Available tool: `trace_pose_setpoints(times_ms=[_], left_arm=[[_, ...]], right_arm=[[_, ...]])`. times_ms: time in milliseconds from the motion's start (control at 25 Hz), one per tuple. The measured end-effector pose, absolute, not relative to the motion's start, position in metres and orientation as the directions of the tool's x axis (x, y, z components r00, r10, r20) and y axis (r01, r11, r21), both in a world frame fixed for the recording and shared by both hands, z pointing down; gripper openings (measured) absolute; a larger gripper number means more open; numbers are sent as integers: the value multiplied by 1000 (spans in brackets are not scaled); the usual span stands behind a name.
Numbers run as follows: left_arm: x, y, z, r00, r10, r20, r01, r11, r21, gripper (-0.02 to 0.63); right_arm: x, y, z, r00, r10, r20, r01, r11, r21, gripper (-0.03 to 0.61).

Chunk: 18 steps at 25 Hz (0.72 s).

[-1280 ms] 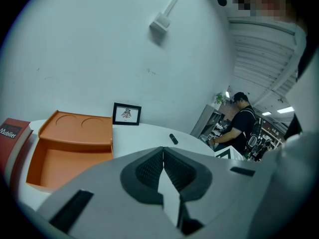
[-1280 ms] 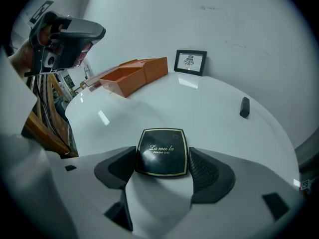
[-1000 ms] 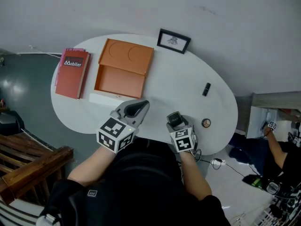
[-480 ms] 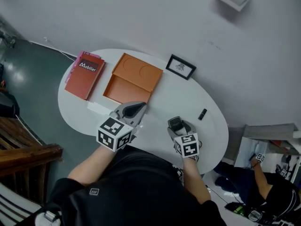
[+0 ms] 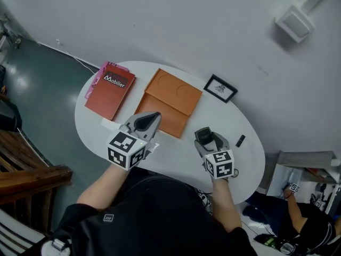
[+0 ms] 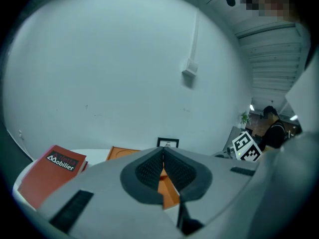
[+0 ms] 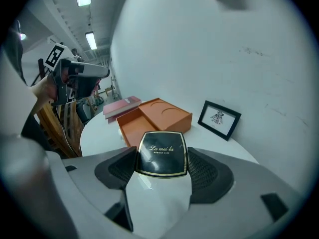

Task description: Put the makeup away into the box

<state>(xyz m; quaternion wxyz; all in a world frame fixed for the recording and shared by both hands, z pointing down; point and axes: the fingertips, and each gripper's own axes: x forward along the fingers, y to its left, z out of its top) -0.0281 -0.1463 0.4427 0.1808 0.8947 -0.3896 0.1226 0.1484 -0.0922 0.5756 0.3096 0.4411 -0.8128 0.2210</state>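
The black compact [image 7: 162,153], lettered in gold, sits clamped flat between the pads of the right gripper [image 5: 209,143], held above the near edge of the white oval table [image 5: 176,153]. The open orange box [image 5: 169,103] lies on the table at about 10 o'clock from the compact, one half bearing two round recesses, the other a plain tray. Nothing stands between the compact and the box.

A small black tube [image 5: 240,140] lies on the table at 3 o'clock from the compact, apart from it. A black-framed picture [image 5: 220,88] leans at 1 o'clock, against the wall. A red book [image 5: 111,89] lies on a pink one at 9 o'clock of the box, and a white strip [image 5: 109,123] lies just below the books.

The left gripper [image 6: 163,171] hangs over the box's near edge, its pads pressed together at the tips with nothing between them.

The wall is pale grey with a small white fitting [image 5: 297,23]; the floor [image 5: 48,73] is dark grey-green, and a wooden bench [image 5: 26,164] stands at 8 o'clock.
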Motion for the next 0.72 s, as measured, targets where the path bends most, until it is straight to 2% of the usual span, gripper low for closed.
trace_pose_setpoints(times_ms=[160,400,720], left_arm=[[-70,-158,439,684,-633,362,-715,-680,163,14],[-103,-155,444,749,-555,361,-645,-735,208,14],[-101,-176,446,761,-546,350,-639,-723,262,14]], right_arm=[[95,-114,561,-414,-604,681,-862,501,-80,290],[24,-134,548,-431,-625,651,-858,508,-80,290],[5,-138,573,-446,-558,700,-833,545,-97,290]])
